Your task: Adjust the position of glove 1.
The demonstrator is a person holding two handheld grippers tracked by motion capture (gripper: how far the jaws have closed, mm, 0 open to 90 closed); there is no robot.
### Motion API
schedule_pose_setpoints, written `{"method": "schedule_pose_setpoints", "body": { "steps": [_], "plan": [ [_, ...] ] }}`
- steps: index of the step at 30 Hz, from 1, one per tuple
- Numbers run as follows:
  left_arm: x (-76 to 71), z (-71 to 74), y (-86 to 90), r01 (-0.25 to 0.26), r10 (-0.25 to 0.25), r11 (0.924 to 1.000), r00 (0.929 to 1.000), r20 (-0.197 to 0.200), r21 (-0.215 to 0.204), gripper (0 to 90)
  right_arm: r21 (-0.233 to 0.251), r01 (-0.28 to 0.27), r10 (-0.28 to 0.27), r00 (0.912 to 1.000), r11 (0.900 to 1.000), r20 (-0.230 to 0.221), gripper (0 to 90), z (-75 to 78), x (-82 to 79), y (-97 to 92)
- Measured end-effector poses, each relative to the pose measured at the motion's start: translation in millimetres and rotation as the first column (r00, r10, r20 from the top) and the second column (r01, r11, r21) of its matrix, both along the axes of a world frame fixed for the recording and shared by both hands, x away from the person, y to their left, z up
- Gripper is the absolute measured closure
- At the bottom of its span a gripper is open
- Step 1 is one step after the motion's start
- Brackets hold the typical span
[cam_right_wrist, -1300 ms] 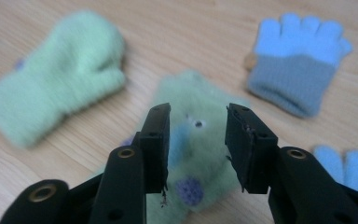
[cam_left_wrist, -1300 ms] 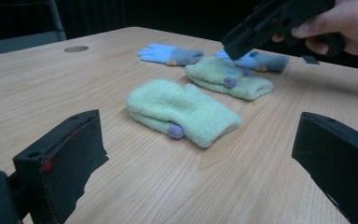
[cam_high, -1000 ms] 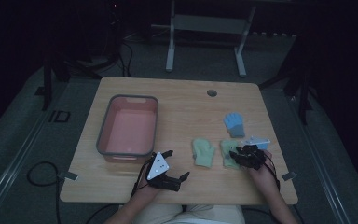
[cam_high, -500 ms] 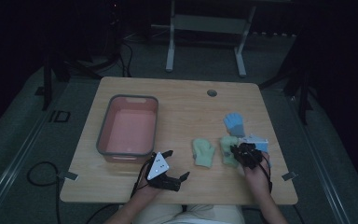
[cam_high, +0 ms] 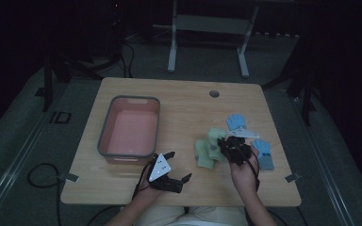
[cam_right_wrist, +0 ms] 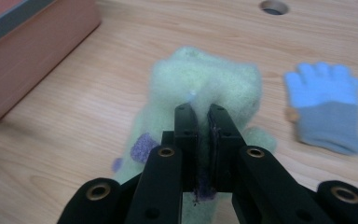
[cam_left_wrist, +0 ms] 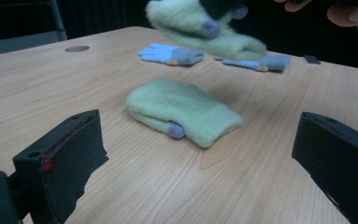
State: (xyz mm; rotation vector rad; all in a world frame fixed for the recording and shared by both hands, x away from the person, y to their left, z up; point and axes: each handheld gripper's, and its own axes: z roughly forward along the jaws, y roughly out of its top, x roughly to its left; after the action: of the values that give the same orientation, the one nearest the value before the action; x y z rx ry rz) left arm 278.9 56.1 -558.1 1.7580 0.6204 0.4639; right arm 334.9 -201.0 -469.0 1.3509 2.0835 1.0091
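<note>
While my left gripper (cam_high: pixel 178 165) rests wide open and empty, my right gripper (cam_right_wrist: pixel 203 114) has just pinched closed on a green glove (cam_right_wrist: pixel 205 84) above the tabletop (cam_high: pixel 184 106).

A light wooden table (cam_high: pixel 179 108) carries a pink bin with a grey rim (cam_high: pixel 129 127) near its left edge. A green glove (cam_left_wrist: pixel 182 112) lies toward the near right, two blue gloves (cam_high: pixel 236 122) (cam_high: pixel 264 153) closer to the right edge.

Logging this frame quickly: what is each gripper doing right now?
Left gripper: open, holding nothing, resting low at the table's near edge.
Right gripper: jaws just closed on a green glove, lifted off the table.
</note>
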Motion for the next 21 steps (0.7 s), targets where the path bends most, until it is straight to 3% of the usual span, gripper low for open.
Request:
{"method": "schedule_pose_setpoints", "body": {
  "steps": [9,15,21],
  "plan": [
    [1.4,0.1,1.3,0.023,-0.023,0.9997,0.9997,-0.012,-0.008,2.0,-0.006,-0.029,0.029,0.9973,0.9995,-0.067,84.0,-19.1,3.5,18.3],
    [0.5,0.3,-0.4,0.012,-0.012,0.9999,0.9999,-0.008,0.009,2.0,-0.023,-0.032,0.029,0.9954,0.9992,-0.091,83.9,-32.5,6.9,24.2],
    [-0.7,0.0,0.2,-0.017,0.017,0.9998,0.9998,-0.001,-0.002,2.0,-0.018,-0.036,0.034,0.9927,0.9992,-0.116,83.9,-41.0,12.1,27.1]
  ]
}}
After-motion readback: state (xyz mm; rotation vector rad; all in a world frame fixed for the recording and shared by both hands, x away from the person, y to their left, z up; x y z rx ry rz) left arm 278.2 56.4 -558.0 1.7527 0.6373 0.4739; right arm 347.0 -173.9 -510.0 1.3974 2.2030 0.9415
